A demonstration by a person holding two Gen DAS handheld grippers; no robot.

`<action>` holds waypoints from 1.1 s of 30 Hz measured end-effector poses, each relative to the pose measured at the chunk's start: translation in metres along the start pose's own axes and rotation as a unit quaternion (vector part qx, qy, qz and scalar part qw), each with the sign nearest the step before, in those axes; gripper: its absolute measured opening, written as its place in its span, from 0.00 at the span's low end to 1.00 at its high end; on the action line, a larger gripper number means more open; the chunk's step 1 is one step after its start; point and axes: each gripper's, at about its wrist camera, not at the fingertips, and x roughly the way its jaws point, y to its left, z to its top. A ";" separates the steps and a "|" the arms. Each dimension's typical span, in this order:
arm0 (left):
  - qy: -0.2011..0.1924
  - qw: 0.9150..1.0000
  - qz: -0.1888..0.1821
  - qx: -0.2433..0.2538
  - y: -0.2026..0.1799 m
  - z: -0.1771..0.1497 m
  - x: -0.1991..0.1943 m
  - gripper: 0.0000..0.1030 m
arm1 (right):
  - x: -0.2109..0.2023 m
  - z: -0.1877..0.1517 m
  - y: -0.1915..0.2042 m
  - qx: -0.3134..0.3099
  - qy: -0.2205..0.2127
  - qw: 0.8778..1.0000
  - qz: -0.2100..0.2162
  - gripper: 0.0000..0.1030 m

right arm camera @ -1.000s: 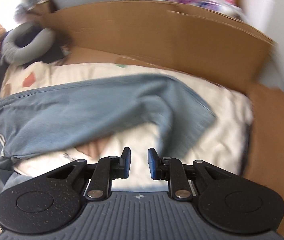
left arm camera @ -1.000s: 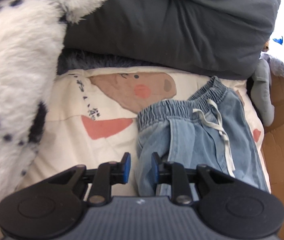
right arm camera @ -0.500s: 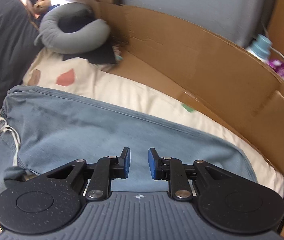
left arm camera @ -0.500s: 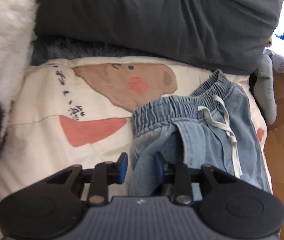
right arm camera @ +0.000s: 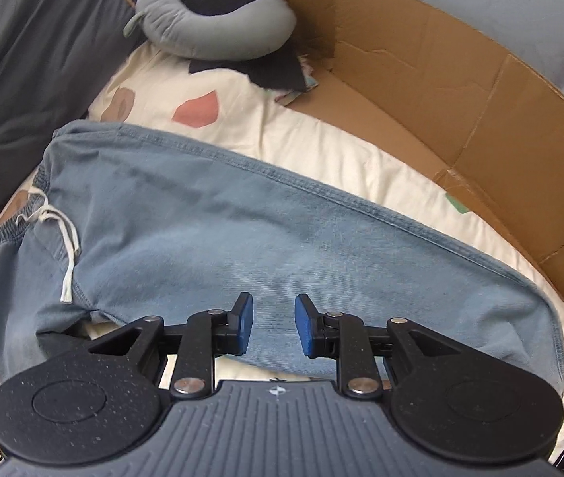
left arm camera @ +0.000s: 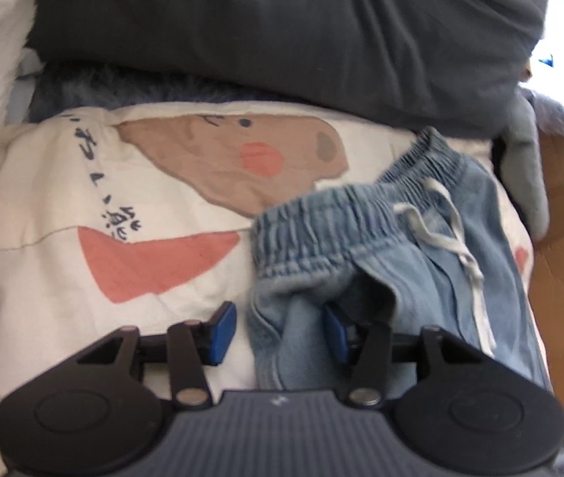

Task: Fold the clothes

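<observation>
Denim trousers (right arm camera: pixel 210 238): laid leg over leg on the printed bed cover (left arm camera: pixel 63 206).
Left tongs (left arm camera: pixel 278 332): wide, straddling a fabric fold.
Right tongs (right arm camera: pixel 269 324): parted, empty, above the legs.
Technique: fold gripped fully, edges aligned.

The right gripper (right arm camera: pixel 269 328) hung with its blue pads apart over a pair of light blue jeans (right arm camera: pixel 242 246) spread flat across a cream bedsheet (right arm camera: pixel 282 135) — holding nothing. A white drawstring (right arm camera: pixel 68 250) trailed from the waistband at the left. Farther back lay a grey neck pillow (right arm camera: pixel 218 24), with a cardboard wall (right arm camera: pixel 461 91) along the bed's right side.
</observation>
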 end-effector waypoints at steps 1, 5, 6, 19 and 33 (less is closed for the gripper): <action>0.000 1.000 -0.007 -0.006 0.002 -0.001 -0.005 0.47 | 0.000 0.002 0.003 -0.002 0.000 1.000 0.001 0.29; -0.014 1.000 -0.015 -0.013 0.014 -0.005 -0.027 0.46 | 0.004 0.012 0.014 -0.010 -0.003 1.000 0.006 0.29; -0.019 0.999 -0.015 -0.022 0.019 -0.003 -0.031 0.46 | 0.005 0.014 0.017 -0.012 -0.005 1.000 0.008 0.29; -0.010 0.996 -0.031 -0.082 0.031 0.004 0.003 0.25 | 0.046 0.035 0.064 -0.030 -0.003 0.999 0.043 0.29; -0.005 0.997 -0.006 -0.074 0.012 0.004 0.025 0.25 | 0.081 0.059 0.094 -0.042 -0.017 0.995 0.087 0.29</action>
